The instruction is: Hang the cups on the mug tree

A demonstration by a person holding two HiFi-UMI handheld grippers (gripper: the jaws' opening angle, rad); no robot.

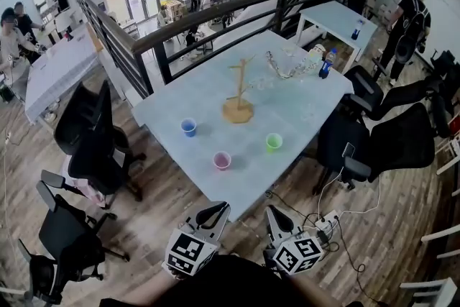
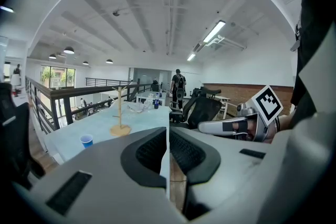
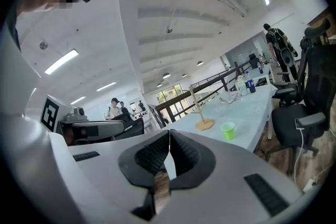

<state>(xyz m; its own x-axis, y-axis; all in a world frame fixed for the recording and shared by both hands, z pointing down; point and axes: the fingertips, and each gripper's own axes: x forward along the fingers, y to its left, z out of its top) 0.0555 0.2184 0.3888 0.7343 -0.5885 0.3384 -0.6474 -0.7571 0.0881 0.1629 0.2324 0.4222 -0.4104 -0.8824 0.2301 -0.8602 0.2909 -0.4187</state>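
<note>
Both tools hang short of the near corner of the table [image 1: 305, 101], over the wooden floor, and neither holds anything. The left hand-held gripper [image 1: 213, 213] has its jaws pressed together with nothing between them, and the right hand-held gripper [image 1: 277, 221] is closed and empty too.

All three cups stand upright on the table, farther away than the jaws. The pink cup [image 1: 222, 160] is the nearest, almost straight ahead of the left hand-held gripper. The green cup [image 1: 274, 142] lies ahead of the right one, a little farther off. The blue cup [image 1: 188, 127] sits farther and to the left. The mug tree [image 1: 238, 93] stands upright beyond all three, between the blue and green cups, with its pegs branching upward.

Judging by this layout, each hand would take the cup on its own side, and the jaws must open first. The table around the cups and the tree's base is bare. Black office chairs [image 1: 93, 140] flank the table left and right, and a power strip [image 1: 327, 219] with cables lies on the floor near the right side.
</note>
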